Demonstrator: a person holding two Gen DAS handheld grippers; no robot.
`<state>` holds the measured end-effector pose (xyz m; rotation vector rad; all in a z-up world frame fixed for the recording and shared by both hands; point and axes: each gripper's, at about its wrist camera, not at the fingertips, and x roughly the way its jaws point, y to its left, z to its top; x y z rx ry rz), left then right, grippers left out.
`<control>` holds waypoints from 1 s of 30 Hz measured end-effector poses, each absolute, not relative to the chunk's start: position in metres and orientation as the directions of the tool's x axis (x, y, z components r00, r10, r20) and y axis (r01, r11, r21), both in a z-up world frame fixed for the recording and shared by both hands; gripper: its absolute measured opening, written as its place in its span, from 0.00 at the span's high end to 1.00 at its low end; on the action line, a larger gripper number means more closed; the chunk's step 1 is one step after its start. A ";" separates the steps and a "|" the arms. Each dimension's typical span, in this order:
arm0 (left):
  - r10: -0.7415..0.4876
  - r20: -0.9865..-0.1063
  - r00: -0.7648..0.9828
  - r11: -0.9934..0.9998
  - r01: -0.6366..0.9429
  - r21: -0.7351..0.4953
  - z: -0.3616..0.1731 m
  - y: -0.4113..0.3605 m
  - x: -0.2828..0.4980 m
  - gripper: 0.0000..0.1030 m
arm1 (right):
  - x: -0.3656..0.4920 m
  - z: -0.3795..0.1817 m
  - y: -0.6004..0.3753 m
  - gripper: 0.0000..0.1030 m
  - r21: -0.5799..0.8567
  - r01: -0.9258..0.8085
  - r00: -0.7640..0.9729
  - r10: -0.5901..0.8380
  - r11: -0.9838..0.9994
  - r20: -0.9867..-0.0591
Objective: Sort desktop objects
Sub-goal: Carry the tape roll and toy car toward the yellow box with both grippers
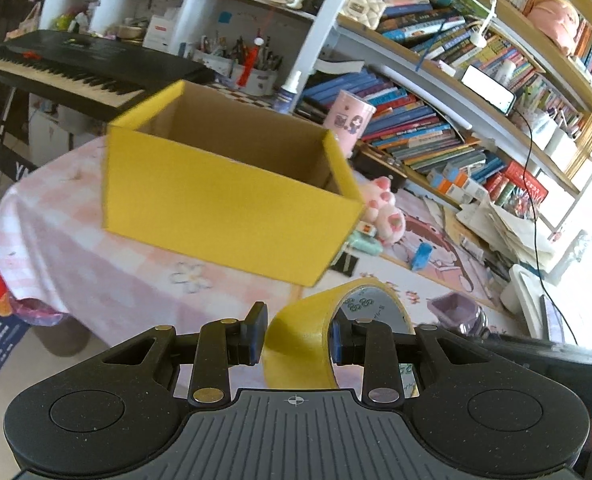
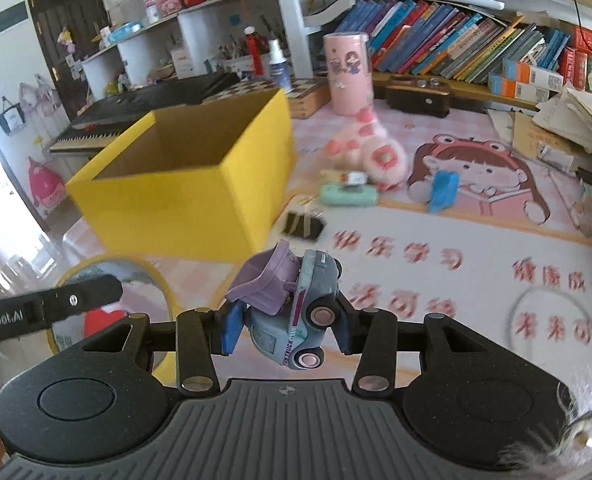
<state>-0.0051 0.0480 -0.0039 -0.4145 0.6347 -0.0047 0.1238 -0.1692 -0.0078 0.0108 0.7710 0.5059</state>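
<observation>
An open yellow cardboard box [image 1: 223, 204] stands on the pink checked tablecloth, just ahead of both grippers, and it also shows in the right wrist view [image 2: 175, 196]. My left gripper [image 1: 296, 336] is shut on the wall of a yellow tape roll [image 1: 300, 336], with one pad outside the ring and one inside. My right gripper [image 2: 285, 320] is shut on a small blue toy truck [image 2: 308, 312] with a purple tipper bed, held tilted above the mat. The tape roll [image 2: 163, 288] and a left finger [image 2: 75, 300] appear at the lower left of the right wrist view.
Right of the box lie a pink plush paw [image 2: 372, 152], a mint green item [image 2: 348, 194], a blue clip [image 2: 444, 190] and a black binder clip [image 2: 304, 224]. A pink cylinder [image 2: 346, 76] and rows of books [image 2: 456, 52] stand behind. A keyboard [image 1: 79, 68] sits beyond the table's left edge.
</observation>
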 end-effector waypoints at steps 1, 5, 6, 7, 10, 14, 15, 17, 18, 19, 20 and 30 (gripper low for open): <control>-0.129 -0.574 0.809 0.919 -0.119 -0.375 -0.004 0.054 -0.011 0.71 | 0.117 -0.009 -0.163 0.59 0.191 -0.431 0.603 0.439 0.882 -0.666; -0.128 -0.578 0.806 0.927 -0.111 -0.359 -0.006 0.075 -0.035 0.71 | 0.087 -0.013 -0.139 0.59 0.199 -0.429 0.598 0.442 0.881 -0.668; -0.127 -0.581 0.804 0.928 -0.111 -0.357 -0.007 0.080 -0.041 0.71 | 0.079 -0.015 -0.133 0.59 0.202 -0.429 0.595 0.444 0.880 -0.670; -0.126 -0.583 0.803 0.928 -0.111 -0.355 -0.008 0.084 -0.046 0.71 | 0.073 -0.016 -0.128 0.59 0.205 -0.429 0.592 0.445 0.880 -0.672; -0.123 -0.591 0.798 0.927 -0.120 -0.355 -0.010 0.097 -0.060 0.71 | 0.055 -0.021 -0.113 0.59 0.213 -0.432 0.579 0.451 0.876 -0.679; -0.121 -0.592 0.797 0.923 -0.129 -0.363 -0.010 0.111 -0.075 0.71 | 0.038 -0.022 -0.097 0.59 0.220 -0.439 0.563 0.458 0.871 -0.688; -0.123 -0.591 0.797 0.922 -0.129 -0.366 -0.011 0.113 -0.078 0.71 | 0.034 -0.022 -0.094 0.59 0.219 -0.441 0.563 0.458 0.871 -0.688; -0.126 -0.589 0.798 0.919 -0.130 -0.372 -0.012 0.117 -0.081 0.71 | 0.029 -0.021 -0.088 0.59 0.213 -0.447 0.561 0.457 0.869 -0.690; -0.127 -0.588 0.799 0.918 -0.130 -0.375 -0.013 0.119 -0.083 0.71 | 0.026 -0.021 -0.085 0.59 0.209 -0.450 0.559 0.457 0.868 -0.692; -0.128 -0.587 0.800 0.917 -0.131 -0.377 -0.013 0.121 -0.084 0.71 | 0.025 -0.021 -0.083 0.59 0.207 -0.453 0.557 0.456 0.867 -0.694; -0.127 -0.585 0.801 0.916 -0.131 -0.379 -0.013 0.123 -0.085 0.71 | 0.024 -0.021 -0.082 0.59 0.205 -0.455 0.555 0.456 0.867 -0.696; -0.124 -0.562 0.817 0.916 -0.123 -0.382 -0.010 0.136 -0.091 0.71 | 0.015 -0.016 -0.065 0.59 0.183 -0.474 0.562 0.456 0.861 -0.690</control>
